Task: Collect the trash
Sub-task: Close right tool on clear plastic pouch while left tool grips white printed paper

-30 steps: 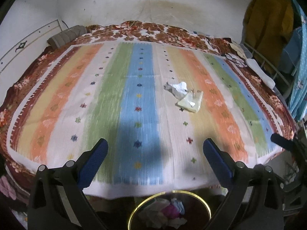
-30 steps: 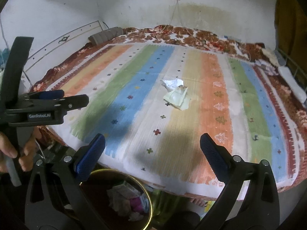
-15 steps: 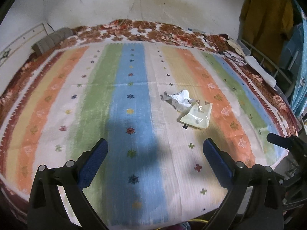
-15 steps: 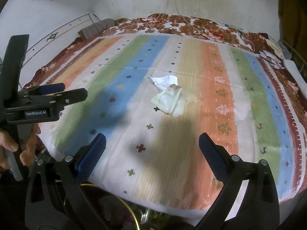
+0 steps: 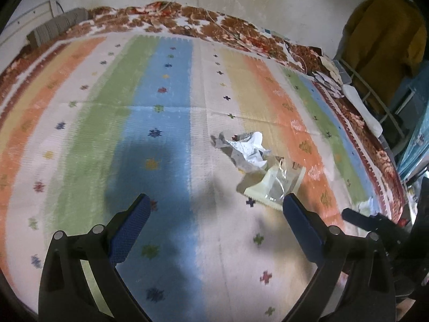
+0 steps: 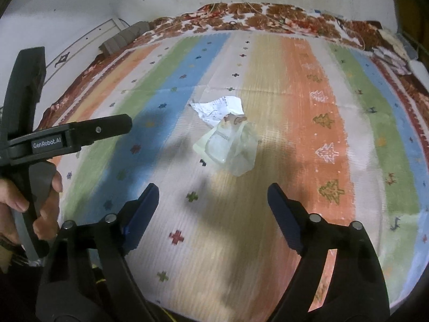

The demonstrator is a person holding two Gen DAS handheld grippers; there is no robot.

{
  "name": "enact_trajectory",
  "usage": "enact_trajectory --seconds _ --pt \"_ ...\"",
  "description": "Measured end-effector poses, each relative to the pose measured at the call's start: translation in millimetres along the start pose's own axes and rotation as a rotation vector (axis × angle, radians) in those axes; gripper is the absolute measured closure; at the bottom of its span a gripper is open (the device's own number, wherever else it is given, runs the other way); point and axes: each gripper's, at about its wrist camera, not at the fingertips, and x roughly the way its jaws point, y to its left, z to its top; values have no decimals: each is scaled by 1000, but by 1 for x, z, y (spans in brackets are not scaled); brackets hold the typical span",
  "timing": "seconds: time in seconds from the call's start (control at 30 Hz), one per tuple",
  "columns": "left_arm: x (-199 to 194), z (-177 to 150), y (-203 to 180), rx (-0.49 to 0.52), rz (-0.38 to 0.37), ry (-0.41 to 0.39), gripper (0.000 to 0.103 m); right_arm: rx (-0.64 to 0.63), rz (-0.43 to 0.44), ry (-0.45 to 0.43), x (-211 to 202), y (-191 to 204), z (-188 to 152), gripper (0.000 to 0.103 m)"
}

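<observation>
Two pieces of trash lie together on the striped bed cover [image 5: 171,123]: a crumpled white paper [image 5: 248,149] and, touching it on the near side, a pale clear plastic wrapper [image 5: 276,185]. In the right wrist view the paper [image 6: 217,107] sits beyond the wrapper [image 6: 228,145]. My left gripper [image 5: 215,210] hovers open over the cover, its right finger close to the wrapper's near corner. My right gripper [image 6: 211,198] is short of the wrapper, its jaws closing with nothing between them. The left gripper's body, held by a hand [image 6: 29,196], shows at the left of the right wrist view.
A brown floral blanket [image 5: 214,24] runs along the far edge of the bed below the white wall. A grey folded cloth [image 5: 57,25] lies at the far left corner. A yellow garment [image 5: 383,43] hangs at the right above a metal rack.
Both grippers have moved forward and down over the bed toward the trash. The bin with the yellow rim below has dropped out of view. The right jaws have narrowed a little.
</observation>
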Motion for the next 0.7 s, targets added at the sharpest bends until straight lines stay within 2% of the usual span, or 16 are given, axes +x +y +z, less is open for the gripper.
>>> enact_trajectory --seconds 0.1,0.2,0.3,0.37,0.53,0.63,0.7 --pt "21 6 4 -16 -23 16 7 14 9 15 16 -7 7 28" --pt "43 11 11 -49 -47 41 8 19 13 32 32 -13 13 34" --pt "58 18 21 -125 -132 48 11 37 29 38 46 -21 18 38" --pt "72 20 25 -167 -170 60 14 49 48 52 59 -26 22 49" --pt "92 29 13 -163 -209 56 20 61 95 60 77 -29 30 59" --pt "103 33 6 -175 -257 53 30 83 123 60 85 -32 32 69" --pt "110 35 0 -176 -258 58 34 97 140 64 89 -34 33 76"
